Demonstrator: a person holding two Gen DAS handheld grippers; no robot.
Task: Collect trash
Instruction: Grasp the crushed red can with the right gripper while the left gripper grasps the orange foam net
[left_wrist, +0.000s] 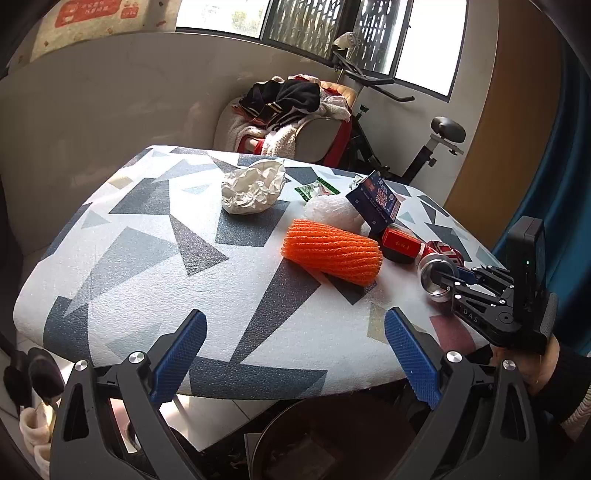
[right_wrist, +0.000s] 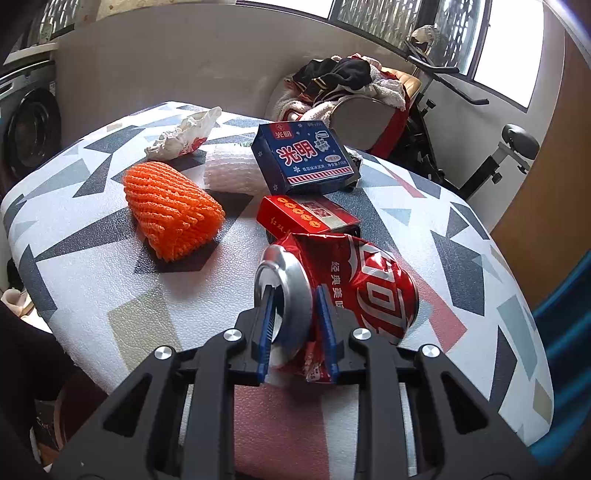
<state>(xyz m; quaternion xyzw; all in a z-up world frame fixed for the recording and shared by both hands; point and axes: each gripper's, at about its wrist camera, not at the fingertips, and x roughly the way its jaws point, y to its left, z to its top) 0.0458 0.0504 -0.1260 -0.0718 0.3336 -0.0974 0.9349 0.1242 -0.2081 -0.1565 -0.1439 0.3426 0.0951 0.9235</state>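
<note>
The left wrist view takes in the whole tabletop (left_wrist: 122, 266) with its grey, blue and white geometric cover, and it alone shows the round dark bin (left_wrist: 332, 439) on the floor at 6 o'clock below the table edge. In it the left tongs (left_wrist: 295, 358) hang spread wide and hold nothing, low at the near edge. Crumpled white paper (left_wrist: 253, 190) lies at 12 o'clock, with a green-and-white wrapper (left_wrist: 317, 189) just beside it towards 1 o'clock. The orange foam net (left_wrist: 332, 253) lies near the centre, a white foam net (left_wrist: 334, 212) just behind it. At 3 o'clock the right tongs (left_wrist: 441, 282) reach in level from the right, the person's hand (left_wrist: 543, 365) around the handle.

Only the right wrist view brings the writing close. The blue box (right_wrist: 304, 158) leans on the white foam net (right_wrist: 231, 171) and reads 光明 upside down. The flat red pack (right_wrist: 306, 216) below it carries gold marks too small to read. The crushed red can (right_wrist: 354, 284) lies on its side at the centre, with large white characters and a smaller line, 经典美. The right tongs (right_wrist: 297, 325) pinch its silver end rim, one blue pad inside the mouth and one against the outside wall. A washing machine (right_wrist: 31, 133) stands at 9 o'clock.
</note>
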